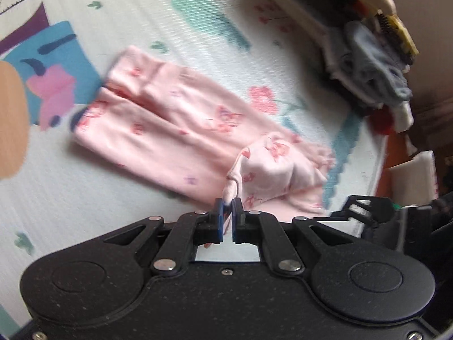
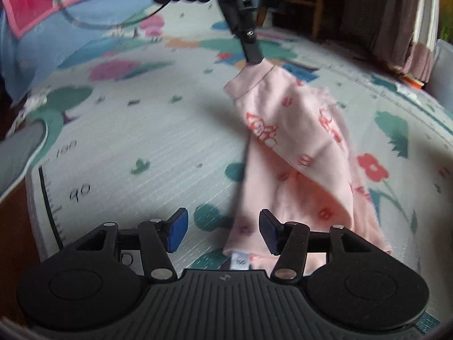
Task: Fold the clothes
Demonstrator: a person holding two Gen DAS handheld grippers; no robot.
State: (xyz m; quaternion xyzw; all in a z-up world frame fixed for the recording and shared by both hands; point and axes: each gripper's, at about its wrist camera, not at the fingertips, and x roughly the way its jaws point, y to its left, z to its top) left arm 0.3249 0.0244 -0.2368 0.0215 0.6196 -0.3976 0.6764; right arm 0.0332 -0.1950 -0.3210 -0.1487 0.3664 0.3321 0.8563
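A pink garment (image 1: pixel 170 124) with red prints lies on the patterned play mat (image 1: pixel 85 187). In the left wrist view my left gripper (image 1: pixel 228 208) is shut on a corner of it, lifting that end off the mat. The right wrist view shows the same pink garment (image 2: pixel 297 147) stretched from near my fingers up to the left gripper (image 2: pixel 253 56), which pinches its hemmed end in the air. My right gripper (image 2: pixel 223 229) stands open just above the mat, its right finger (image 2: pixel 269 232) over the garment's near end beside a white size label (image 2: pixel 240 260).
A heap of mixed clothes (image 1: pixel 368 56) is piled at the mat's far right in the left wrist view. Striped fabric (image 2: pixel 410 22) and a wooden chair leg (image 2: pixel 317 5) stand beyond the mat. A person's sleeve (image 2: pixel 70 5) is at the top left.
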